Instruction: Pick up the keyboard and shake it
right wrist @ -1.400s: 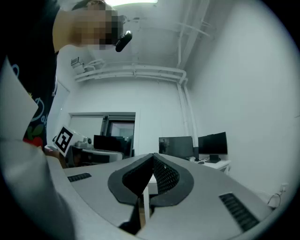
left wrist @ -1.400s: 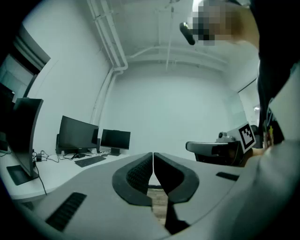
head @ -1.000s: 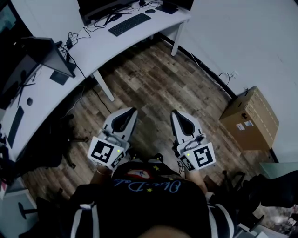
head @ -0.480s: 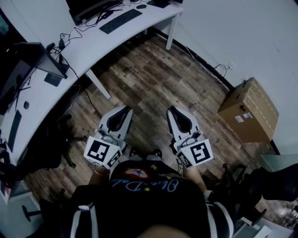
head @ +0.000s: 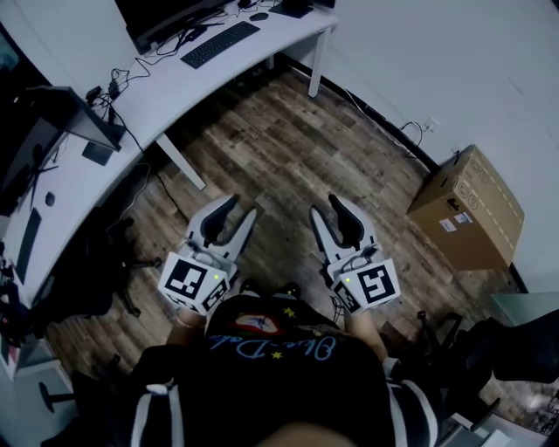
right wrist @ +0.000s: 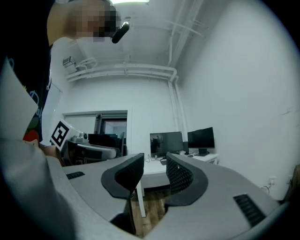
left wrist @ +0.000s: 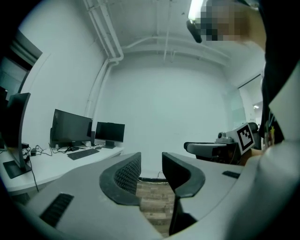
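A black keyboard (head: 220, 44) lies on the white curved desk (head: 122, 131) at the far top of the head view, in front of a dark monitor (head: 166, 13). In the left gripper view the keyboard (left wrist: 83, 153) shows far off to the left. Both grippers are held level over the wooden floor, close to the person's body and well short of the desk. My left gripper (head: 242, 207) and my right gripper (head: 325, 206) have just been opening, and nothing is between their fingers. Each gripper view shows its own gap, left (left wrist: 151, 161) and right (right wrist: 154, 164), empty.
A cardboard box (head: 467, 209) stands by the wall on the right. A second screen (head: 74, 105), cables and another keyboard (head: 29, 236) sit on the desk's left wing. A dark chair base (head: 96, 271) is under it. A desk leg (head: 182, 161) stands ahead on the left.
Both grippers' jaws, shut in the earlier frames, now stand apart. The grippers have edged forward toward the desk, which sits slightly higher and further left in the view.
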